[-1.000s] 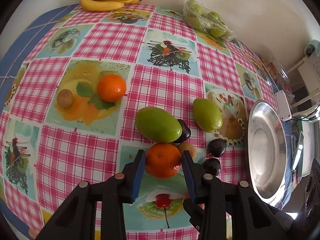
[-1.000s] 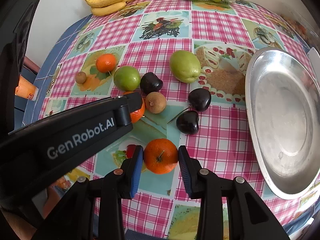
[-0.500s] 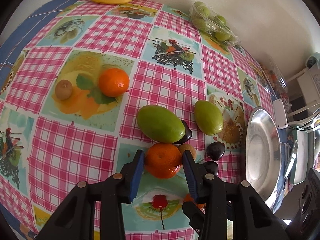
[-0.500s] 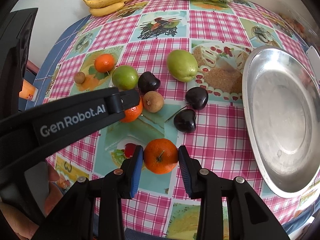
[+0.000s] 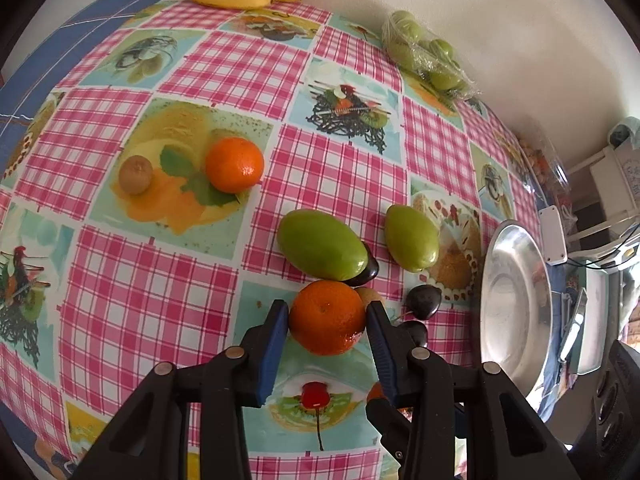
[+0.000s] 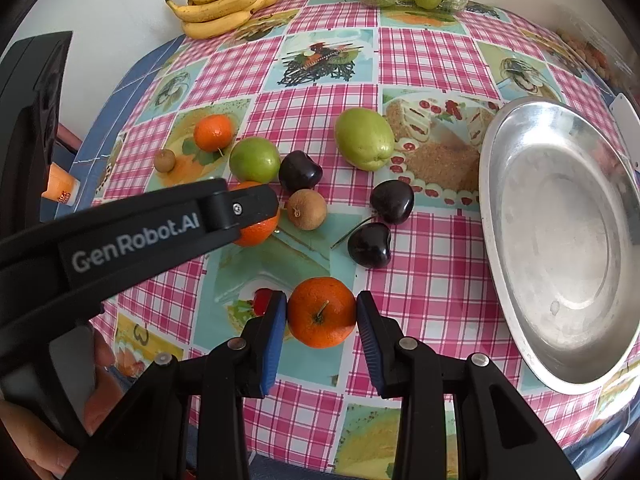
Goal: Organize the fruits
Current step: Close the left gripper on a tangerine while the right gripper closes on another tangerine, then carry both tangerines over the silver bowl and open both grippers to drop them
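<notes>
Lettering "GenRobot.AI" marks the left claw (image 6: 256,210) gripping an orange (image 6: 256,230).

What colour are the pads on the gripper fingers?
Blue pads on black fingers, clearest in the right wrist view.

**Fruit spread beside the steel dish**

You have three oranges: one (image 5: 327,317) squeezed between the left claw's (image 5: 327,320) pads, one with a stem (image 6: 322,312) between the right claw's (image 6: 322,316) pads, one (image 5: 235,165) on the bench (image 5: 152,280) near a small brown fruit (image 5: 135,174). Two green fruits (image 6: 255,159) (image 6: 364,138) lie mid-bench, with three dark cherries (image 6: 300,171) (image 6: 392,201) (image 6: 369,245) and another brown fruit (image 6: 307,209) close by. The oval metal dish (image 6: 560,240) sits at the right.
</notes>
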A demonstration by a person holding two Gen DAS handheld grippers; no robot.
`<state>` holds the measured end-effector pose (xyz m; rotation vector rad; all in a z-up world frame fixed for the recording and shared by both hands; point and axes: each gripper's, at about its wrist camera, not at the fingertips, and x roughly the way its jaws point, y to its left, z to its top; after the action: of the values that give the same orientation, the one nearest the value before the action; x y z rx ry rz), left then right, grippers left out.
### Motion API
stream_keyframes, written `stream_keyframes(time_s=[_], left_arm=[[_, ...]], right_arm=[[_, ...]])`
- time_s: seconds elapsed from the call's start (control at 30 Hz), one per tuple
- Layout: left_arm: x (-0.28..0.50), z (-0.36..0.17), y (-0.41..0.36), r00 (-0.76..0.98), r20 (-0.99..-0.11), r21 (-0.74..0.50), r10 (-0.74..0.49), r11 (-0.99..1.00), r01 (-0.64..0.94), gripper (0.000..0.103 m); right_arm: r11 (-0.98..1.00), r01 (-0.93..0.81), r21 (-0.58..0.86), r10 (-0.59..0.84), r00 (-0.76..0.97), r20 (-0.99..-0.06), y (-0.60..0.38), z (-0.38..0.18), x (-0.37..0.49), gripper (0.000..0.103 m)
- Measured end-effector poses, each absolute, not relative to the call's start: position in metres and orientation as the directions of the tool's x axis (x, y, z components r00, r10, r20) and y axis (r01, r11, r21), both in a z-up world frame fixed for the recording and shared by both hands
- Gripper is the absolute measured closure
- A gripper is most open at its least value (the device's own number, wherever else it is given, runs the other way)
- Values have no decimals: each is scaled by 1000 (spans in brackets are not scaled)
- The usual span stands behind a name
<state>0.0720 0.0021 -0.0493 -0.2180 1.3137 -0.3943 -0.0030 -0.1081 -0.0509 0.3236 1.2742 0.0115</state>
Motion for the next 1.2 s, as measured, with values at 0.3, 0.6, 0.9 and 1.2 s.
stream_keyframes(time_s=[0.3,0.6,0.9,1.2], left_arm=[[64,-19,0,292,-864,-363,-411,909,207,60],[64,-10,-16,318,-865,-318,-387,915,248,60],[57,-2,-64,303,-860,-290,-411,882,371,60],[37,-1,-128,268,-854,-261,-445,814,519,60]], right_arm=[[937,213,278,190,358,-914,-126,-30,-8,66],[883,377,279,124,385,-914,-180,-22,-12,66],[786,563,254,18,390,-921,-245,-19,-31,66],[677,704,214,-82,360,-929,-297,-19,-55,66]])
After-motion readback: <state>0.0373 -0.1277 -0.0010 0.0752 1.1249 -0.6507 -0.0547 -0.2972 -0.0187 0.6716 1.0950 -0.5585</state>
